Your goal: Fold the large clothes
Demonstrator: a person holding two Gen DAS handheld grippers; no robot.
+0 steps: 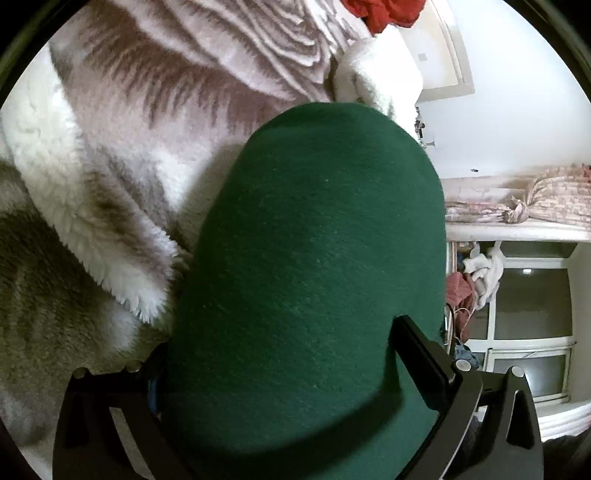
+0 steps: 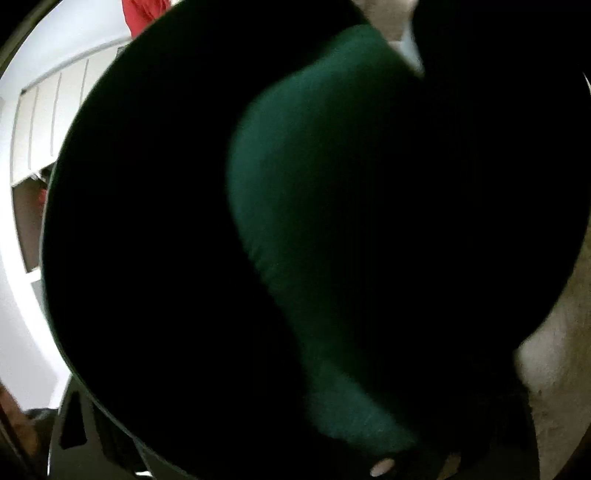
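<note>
Clearly left hand-held gripper (image 1: 295, 369) clamped around thick green garment (image 1: 314, 240), right one's state unclear

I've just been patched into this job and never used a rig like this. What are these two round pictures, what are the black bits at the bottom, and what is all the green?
Each picture comes from a fisheye camera on a handheld tool a person carries, looking forward along its two fingers. In the left wrist view, the left tool has dark green cloth bunched between its black fingers, apparently gripped. Below lies a fluffy white and grey-brown blanket, with something red at the far edge. In the right wrist view the same green cloth drapes close over the lens, so most is dark. The right tool is largely hidden, and I cannot tell whether it holds anything.
</note>
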